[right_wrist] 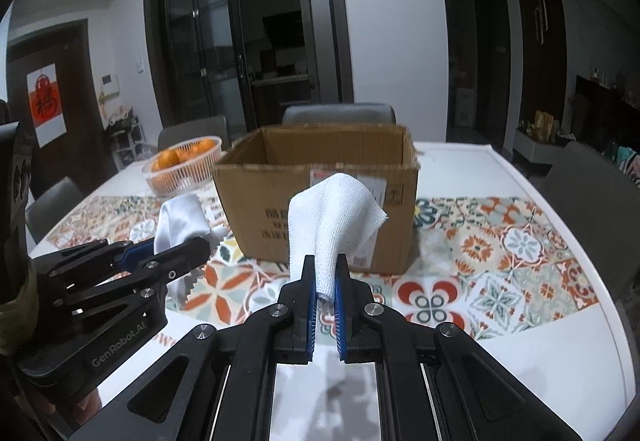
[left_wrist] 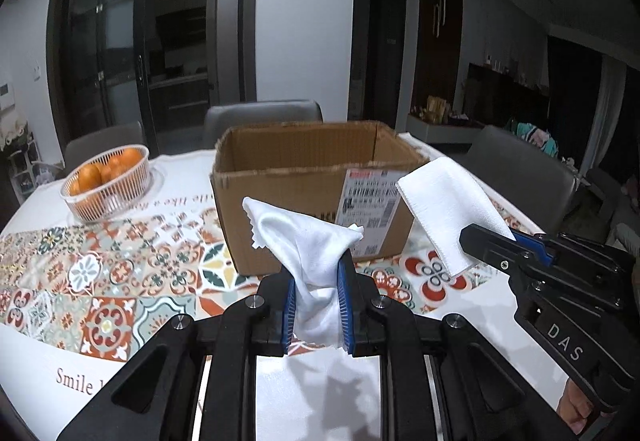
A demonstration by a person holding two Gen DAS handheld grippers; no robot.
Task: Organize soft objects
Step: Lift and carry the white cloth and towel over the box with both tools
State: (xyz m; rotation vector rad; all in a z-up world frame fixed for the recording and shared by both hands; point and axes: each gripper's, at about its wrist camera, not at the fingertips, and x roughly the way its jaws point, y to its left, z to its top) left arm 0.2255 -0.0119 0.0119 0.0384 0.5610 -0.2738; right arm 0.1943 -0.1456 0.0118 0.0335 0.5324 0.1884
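My left gripper [left_wrist: 317, 281] is shut on a smooth white cloth [left_wrist: 308, 237] with a zigzag edge and holds it above the table. It also shows at the left of the right wrist view [right_wrist: 180, 223]. My right gripper [right_wrist: 326, 281] is shut on a white woven towel [right_wrist: 334, 213], which stands up and droops over. That towel also shows at the right of the left wrist view [left_wrist: 448, 205]. An open, empty-looking cardboard box [left_wrist: 312, 177] stands just beyond both grippers, also seen in the right wrist view [right_wrist: 320, 197].
A white basket of oranges [left_wrist: 106, 181] stands at the left of the box. The table [left_wrist: 48, 353] has a patterned tile runner. Grey chairs [left_wrist: 262, 117] stand behind the table and at the right [left_wrist: 520, 165].
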